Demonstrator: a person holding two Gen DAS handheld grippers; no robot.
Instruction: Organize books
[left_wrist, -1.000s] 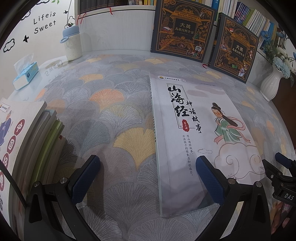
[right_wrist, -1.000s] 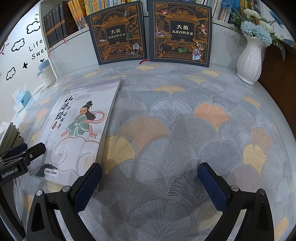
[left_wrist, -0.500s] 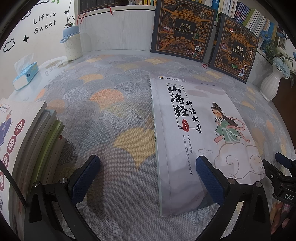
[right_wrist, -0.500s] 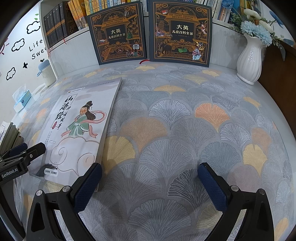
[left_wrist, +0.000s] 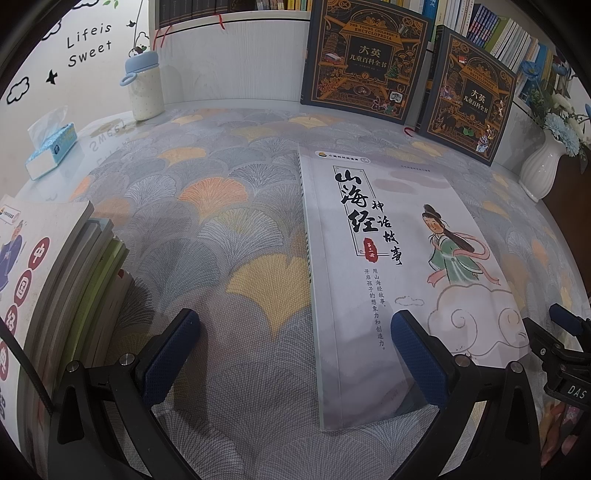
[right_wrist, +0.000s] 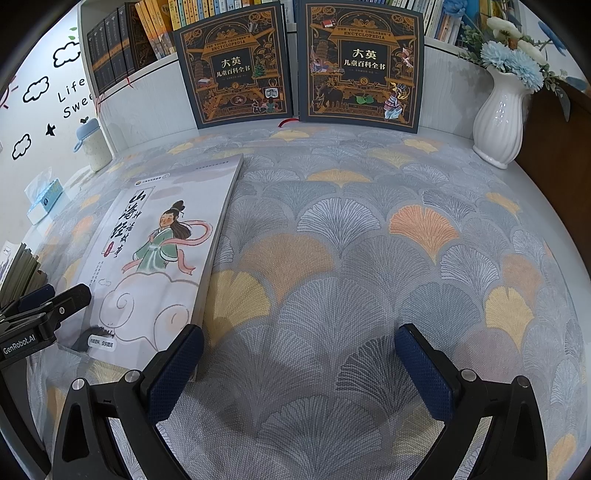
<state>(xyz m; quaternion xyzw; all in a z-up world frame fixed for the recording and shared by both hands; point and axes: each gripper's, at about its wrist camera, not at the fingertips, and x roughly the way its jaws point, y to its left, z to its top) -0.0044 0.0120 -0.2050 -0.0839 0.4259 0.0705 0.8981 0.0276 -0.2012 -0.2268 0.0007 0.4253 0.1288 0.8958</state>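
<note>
Both empty and spread wide: left hand-held gripper (left_wrist: 295, 354), right hand-held gripper (right_wrist: 299, 365). Pale storybook (left_wrist: 391, 266) flat on the worktop (left_wrist: 207, 236), between the two, its near corner under the left one's right finger. Probably thin, light, floppy, glossy-slick; best pinched at the spine edge. Stack of books (left_wrist: 70, 280) just left.

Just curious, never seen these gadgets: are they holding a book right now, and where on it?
Nothing is held. Both the left hand-held gripper and right hand-held gripper are open above the tablecloth.
</note>
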